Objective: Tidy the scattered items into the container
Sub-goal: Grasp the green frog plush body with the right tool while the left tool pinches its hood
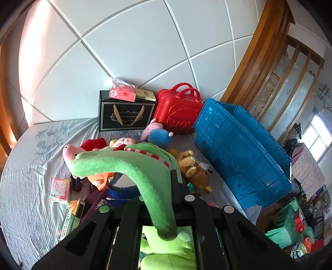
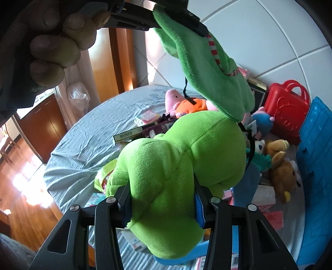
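Tools both clamped: left tool (image 1: 166,209) on green plush toy (image 2: 176,166) limb, right tool (image 2: 164,205) on body; we judge it soft, light, floppy.

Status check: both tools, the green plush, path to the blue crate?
Both tools shut on green plush: left tool on its darker upper part, right tool on its body. Blue crate right, nothing visibly between.

Little could be read. The black gift bag (image 1: 126,116), standing just left of the red case (image 1: 178,110), carried gold lettering on its front panel, too small to make out with certainty. In the right wrist view a barcode (image 2: 127,135) showed on a dark box (image 2: 132,135) lying well left of the red case (image 2: 286,116), its digits illegible.
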### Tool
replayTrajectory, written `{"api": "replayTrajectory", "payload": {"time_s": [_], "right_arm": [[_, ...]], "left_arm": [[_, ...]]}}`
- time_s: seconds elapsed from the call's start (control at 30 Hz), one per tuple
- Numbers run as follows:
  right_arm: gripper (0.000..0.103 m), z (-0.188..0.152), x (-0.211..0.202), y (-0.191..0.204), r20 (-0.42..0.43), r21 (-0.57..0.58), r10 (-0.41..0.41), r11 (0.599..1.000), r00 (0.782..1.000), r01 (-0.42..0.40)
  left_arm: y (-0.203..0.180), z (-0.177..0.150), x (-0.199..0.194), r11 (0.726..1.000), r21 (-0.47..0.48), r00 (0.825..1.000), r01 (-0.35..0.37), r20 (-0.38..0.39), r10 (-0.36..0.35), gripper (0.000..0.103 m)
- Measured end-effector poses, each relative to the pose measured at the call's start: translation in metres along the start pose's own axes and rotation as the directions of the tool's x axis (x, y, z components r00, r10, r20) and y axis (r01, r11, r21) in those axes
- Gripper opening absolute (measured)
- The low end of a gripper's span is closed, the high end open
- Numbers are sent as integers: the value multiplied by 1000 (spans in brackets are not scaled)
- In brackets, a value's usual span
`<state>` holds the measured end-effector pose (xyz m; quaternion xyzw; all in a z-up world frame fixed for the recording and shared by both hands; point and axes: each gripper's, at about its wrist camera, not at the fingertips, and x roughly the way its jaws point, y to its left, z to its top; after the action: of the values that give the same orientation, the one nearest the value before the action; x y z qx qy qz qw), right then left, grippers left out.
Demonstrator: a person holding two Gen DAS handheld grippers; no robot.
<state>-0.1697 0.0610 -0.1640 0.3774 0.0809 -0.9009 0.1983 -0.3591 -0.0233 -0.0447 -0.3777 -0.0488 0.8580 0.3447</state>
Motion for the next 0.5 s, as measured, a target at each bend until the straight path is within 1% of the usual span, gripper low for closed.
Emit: {"api": "replayTrajectory", "payload": {"time_s": [0.27, 0.5], "right_arm": [[45, 20, -29, 1, 47, -16, -22, 1000, 999, 23], [46, 34, -72, -9, 97, -16, -69, 997, 993, 71]], "left_arm": [[6, 13, -49, 999, -15, 995, -35, 88, 36, 5], [2, 18, -82, 999, -30, 988, -44, 146, 48, 5]]}}
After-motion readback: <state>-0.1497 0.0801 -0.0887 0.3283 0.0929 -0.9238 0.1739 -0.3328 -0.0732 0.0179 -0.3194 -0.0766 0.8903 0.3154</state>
